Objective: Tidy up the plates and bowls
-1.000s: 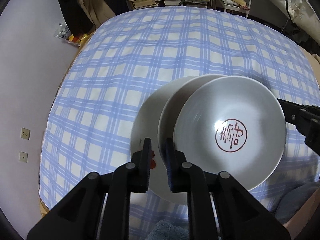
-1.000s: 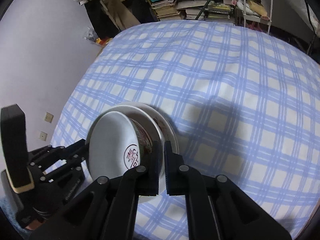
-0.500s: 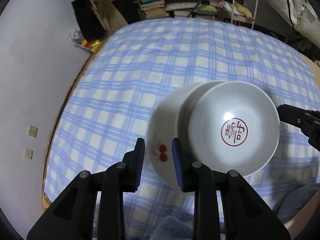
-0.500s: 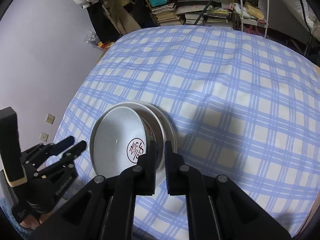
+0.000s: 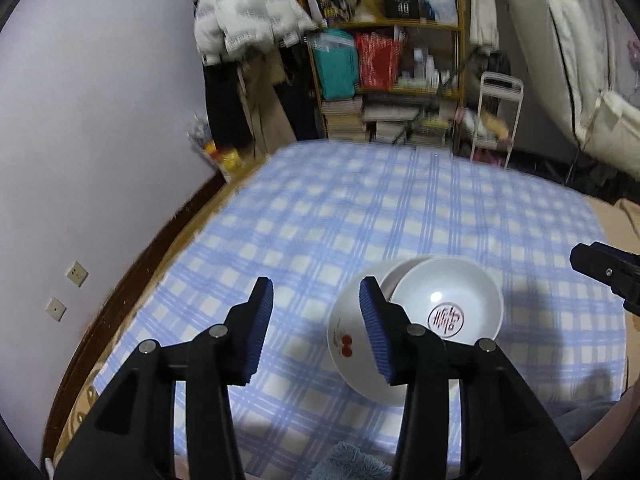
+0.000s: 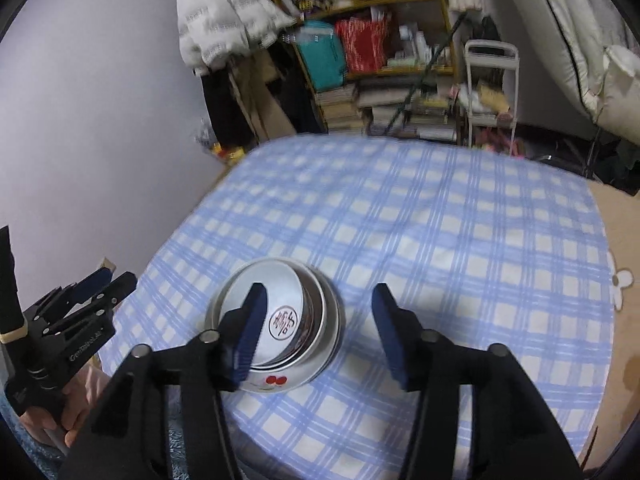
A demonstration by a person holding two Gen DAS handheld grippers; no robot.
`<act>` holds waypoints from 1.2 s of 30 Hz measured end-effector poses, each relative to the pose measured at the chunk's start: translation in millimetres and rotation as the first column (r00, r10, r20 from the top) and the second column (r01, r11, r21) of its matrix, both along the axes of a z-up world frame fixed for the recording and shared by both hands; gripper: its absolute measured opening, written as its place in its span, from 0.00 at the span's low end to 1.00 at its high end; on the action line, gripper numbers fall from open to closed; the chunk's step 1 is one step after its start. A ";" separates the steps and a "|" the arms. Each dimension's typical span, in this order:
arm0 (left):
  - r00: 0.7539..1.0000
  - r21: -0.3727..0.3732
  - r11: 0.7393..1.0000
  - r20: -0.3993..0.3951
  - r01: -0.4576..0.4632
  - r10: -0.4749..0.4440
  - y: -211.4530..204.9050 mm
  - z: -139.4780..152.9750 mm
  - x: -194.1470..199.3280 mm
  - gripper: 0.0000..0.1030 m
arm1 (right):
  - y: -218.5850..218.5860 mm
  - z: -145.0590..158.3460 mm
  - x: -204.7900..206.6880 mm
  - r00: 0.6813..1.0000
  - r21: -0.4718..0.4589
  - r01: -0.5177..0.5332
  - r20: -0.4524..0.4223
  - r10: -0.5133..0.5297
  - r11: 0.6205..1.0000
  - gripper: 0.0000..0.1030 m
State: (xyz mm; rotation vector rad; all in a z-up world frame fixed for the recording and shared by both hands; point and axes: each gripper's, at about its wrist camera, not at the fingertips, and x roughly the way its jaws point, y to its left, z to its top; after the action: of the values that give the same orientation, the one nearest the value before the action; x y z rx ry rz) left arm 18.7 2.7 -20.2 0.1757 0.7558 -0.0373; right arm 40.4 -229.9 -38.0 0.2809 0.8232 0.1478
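Both grippers' fingers [image 5: 260, 328] have just opened, releasing stacked bowls [image 6: 280, 320].

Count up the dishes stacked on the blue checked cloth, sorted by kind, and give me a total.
Bowl with red seal mark: 1
Plate with cherry design: 1
Dish between them, only its rim shows, kind unclear: 1
Total: 3
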 end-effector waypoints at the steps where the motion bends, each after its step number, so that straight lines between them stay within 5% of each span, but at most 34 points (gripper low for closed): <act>1: 1.000 -0.004 1.000 0.024 0.000 0.001 1.6 4.6 -5.9 0.43 | -1.3 4.9 -5.2 1.000 -0.013 0.010 0.021 -0.010 1.000 0.66; 3: 0.998 -0.007 1.000 0.058 -0.001 0.002 5.1 11.6 -16.6 0.47 | -2.6 12.4 -13.8 0.998 -0.036 0.021 0.060 -0.019 0.999 0.74; 5: 0.997 -0.014 1.000 0.079 -0.008 0.009 8.0 16.0 -24.2 0.86 | -4.1 19.3 -22.2 0.995 -0.045 0.032 0.099 -0.027 0.998 0.87; 6: 0.995 -0.026 1.000 0.102 -0.002 0.004 10.6 18.8 -29.7 0.90 | -4.4 21.2 -24.7 0.993 -0.045 0.035 0.112 -0.030 0.998 0.94; 7: 0.993 -0.030 1.000 0.119 0.000 0.003 11.9 20.5 -33.6 0.91 | -4.3 24.0 -28.9 0.990 -0.047 0.039 0.134 -0.032 0.998 1.00; 17: 0.973 0.032 0.999 0.229 0.019 -0.026 -2.9 27.2 -54.8 0.96 | 8.7 41.1 -48.8 0.953 -0.148 0.087 0.299 -0.040 0.985 1.00; 36: 0.974 0.029 0.999 0.225 -0.035 0.027 -3.1 20.0 -44.7 0.96 | 13.1 29.9 -38.1 0.957 -0.179 0.091 0.287 -0.036 0.980 1.00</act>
State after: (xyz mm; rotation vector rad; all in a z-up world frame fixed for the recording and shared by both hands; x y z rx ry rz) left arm -26.0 -0.5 -0.2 0.1962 0.5330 0.0247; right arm 2.3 -216.8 -8.1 0.1013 0.5385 0.0456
